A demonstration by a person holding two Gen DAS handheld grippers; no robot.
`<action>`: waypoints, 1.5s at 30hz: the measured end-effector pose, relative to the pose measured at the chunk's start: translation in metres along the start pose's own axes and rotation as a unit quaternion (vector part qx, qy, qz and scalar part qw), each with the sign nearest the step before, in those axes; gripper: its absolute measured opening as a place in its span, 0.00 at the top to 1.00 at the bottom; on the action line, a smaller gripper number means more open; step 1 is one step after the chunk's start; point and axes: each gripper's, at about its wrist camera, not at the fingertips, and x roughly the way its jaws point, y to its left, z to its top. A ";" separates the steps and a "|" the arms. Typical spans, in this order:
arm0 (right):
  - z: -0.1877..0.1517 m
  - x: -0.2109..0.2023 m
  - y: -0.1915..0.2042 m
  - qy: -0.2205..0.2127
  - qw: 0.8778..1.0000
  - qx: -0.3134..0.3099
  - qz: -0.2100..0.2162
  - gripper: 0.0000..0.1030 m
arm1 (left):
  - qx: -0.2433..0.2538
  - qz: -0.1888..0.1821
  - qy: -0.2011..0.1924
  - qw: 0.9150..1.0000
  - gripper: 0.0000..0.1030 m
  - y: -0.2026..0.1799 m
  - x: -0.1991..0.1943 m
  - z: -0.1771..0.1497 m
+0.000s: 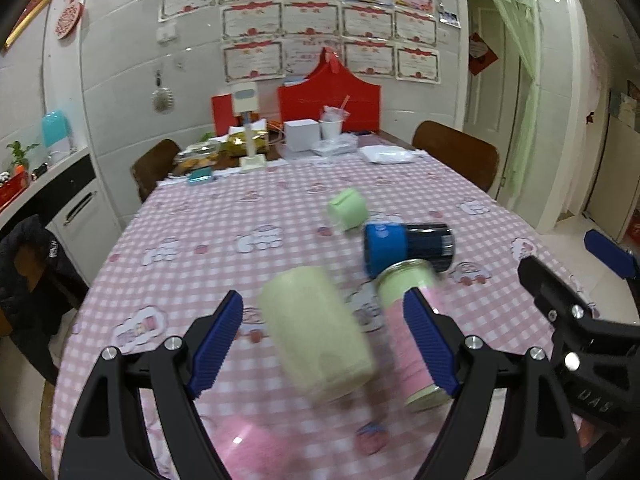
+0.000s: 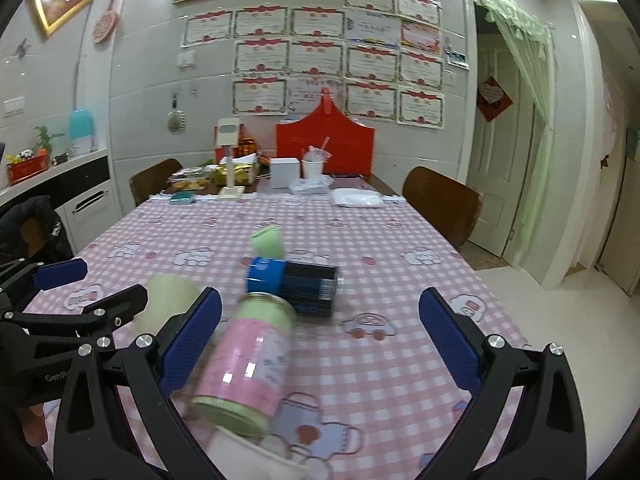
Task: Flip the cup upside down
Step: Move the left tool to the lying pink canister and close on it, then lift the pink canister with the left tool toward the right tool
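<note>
A pale green cup [image 1: 316, 332] stands tilted on the pink checked tablecloth [image 1: 192, 232], blurred, between the open fingers of my left gripper [image 1: 324, 340], which touch nothing. The cup also shows at the left of the right wrist view [image 2: 168, 304], partly behind the left gripper. My right gripper [image 2: 320, 344] is open and empty; a pink and green can [image 2: 248, 360] lies between its fingers, near the left one. The right gripper's tips show at the right of the left wrist view [image 1: 576, 276].
A pink and green can [image 1: 412, 332] and a blue and black can [image 1: 408, 248] lie on their sides right of the cup. A small green cup [image 1: 347, 209] lies beyond them. Boxes, a red bag [image 1: 328, 100] and clutter fill the table's far end. Chairs stand at both sides.
</note>
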 end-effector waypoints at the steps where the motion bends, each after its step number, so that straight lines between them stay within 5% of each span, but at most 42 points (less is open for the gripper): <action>1: -0.001 0.001 -0.007 0.002 1.000 0.003 -0.005 0.07 | 0.001 -0.003 0.003 1.000 0.21 -0.007 0.004 0.002; 14: -0.010 0.006 -0.062 0.023 0.999 0.025 -0.037 0.07 | 0.032 -0.035 0.068 0.997 0.21 -0.074 0.048 0.004; 26: -0.022 0.018 -0.063 0.051 0.998 0.030 -0.020 0.07 | 0.046 -0.046 0.120 0.991 0.22 -0.083 0.077 -0.011; 30: -0.024 0.021 -0.056 0.057 0.998 0.024 -0.008 0.07 | 0.037 -0.058 0.144 0.987 0.33 -0.079 0.087 -0.019; 45: -0.023 0.022 -0.055 0.066 0.997 0.044 0.010 0.07 | 0.057 -0.057 0.104 0.991 0.34 -0.082 0.070 -0.016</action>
